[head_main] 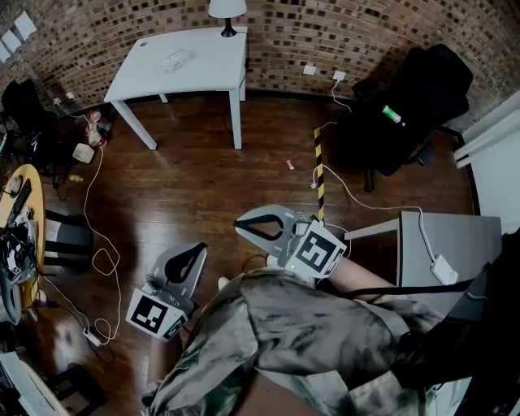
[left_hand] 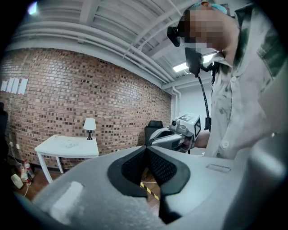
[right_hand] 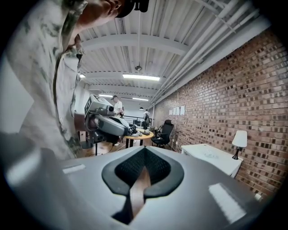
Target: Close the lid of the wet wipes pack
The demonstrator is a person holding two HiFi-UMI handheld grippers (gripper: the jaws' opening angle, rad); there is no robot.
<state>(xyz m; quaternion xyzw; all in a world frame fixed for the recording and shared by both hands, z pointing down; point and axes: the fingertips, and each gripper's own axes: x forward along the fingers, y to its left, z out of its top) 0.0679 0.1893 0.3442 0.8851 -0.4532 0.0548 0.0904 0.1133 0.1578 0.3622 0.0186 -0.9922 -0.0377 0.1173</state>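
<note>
The wet wipes pack lies on a white table against the brick wall, far from both grippers. It is also small in the left gripper view and in the right gripper view, too far off to show how its lid stands. I hold my left gripper low by my body, its tips touching with nothing between them. My right gripper is raised beside it, jaws also shut and empty.
A small lamp stands at the white table's back edge. A black office chair is at the far right, a grey table near right, a cluttered round table at left. Cables and yellow-black tape cross the wood floor.
</note>
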